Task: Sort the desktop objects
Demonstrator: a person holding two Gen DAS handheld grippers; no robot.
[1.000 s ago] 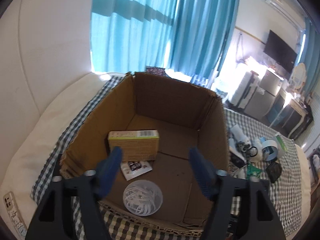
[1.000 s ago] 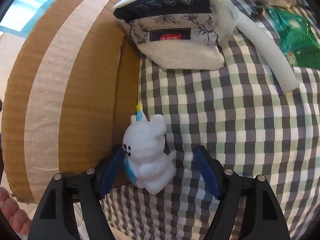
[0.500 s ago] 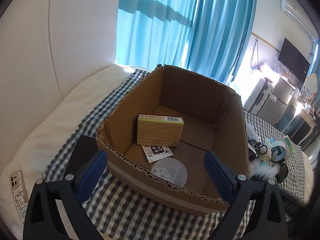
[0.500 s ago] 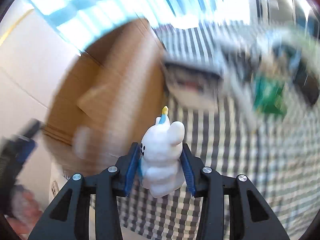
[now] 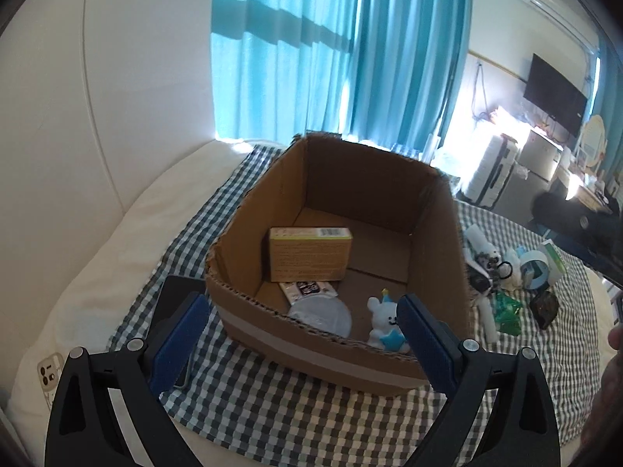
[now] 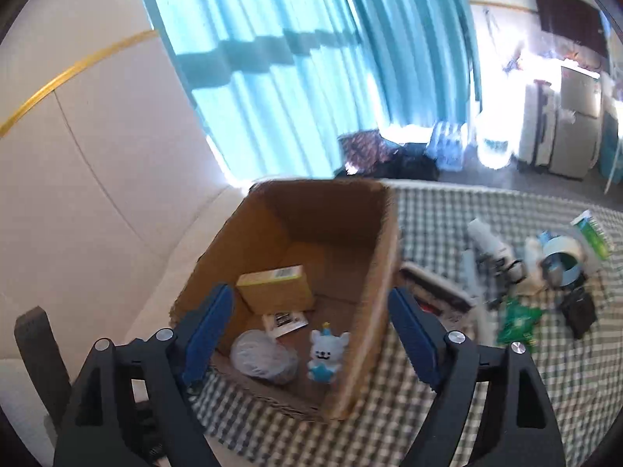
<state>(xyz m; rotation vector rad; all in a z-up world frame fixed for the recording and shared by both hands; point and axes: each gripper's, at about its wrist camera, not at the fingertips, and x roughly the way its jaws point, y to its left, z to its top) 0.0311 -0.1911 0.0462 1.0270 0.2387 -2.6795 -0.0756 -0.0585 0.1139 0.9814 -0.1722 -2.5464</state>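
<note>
An open cardboard box (image 5: 253, 241) (image 6: 381, 272) stands on the checked cloth. Inside it are a white bear toy (image 5: 383, 321) (image 6: 326, 352) near the front right corner, a tan carton (image 5: 309, 253) (image 6: 276, 292), a small printed card (image 5: 307, 290) and a clear round lid (image 5: 321, 311) (image 6: 261, 356). My left gripper (image 5: 303, 340) is open in front of the box, nothing between its fingers. My right gripper (image 6: 307, 334) hovers above the box's near corner; its jaws are opening and nothing is between them, the bear lying far below.
Right of the box lie loose items on the cloth: a tape roll (image 5: 535, 270) (image 6: 562, 262), a green packet (image 5: 508, 311) (image 6: 520, 317), a white tube (image 5: 481, 239), a dark pouch (image 5: 545, 307). A black tablet (image 5: 171, 303) and a phone (image 5: 48, 373) lie left. White wall behind.
My right gripper closed on the white bear beside the box, lifted it, and let it go; the bear now lies inside the box. My left gripper drew back from the box and widened.
</note>
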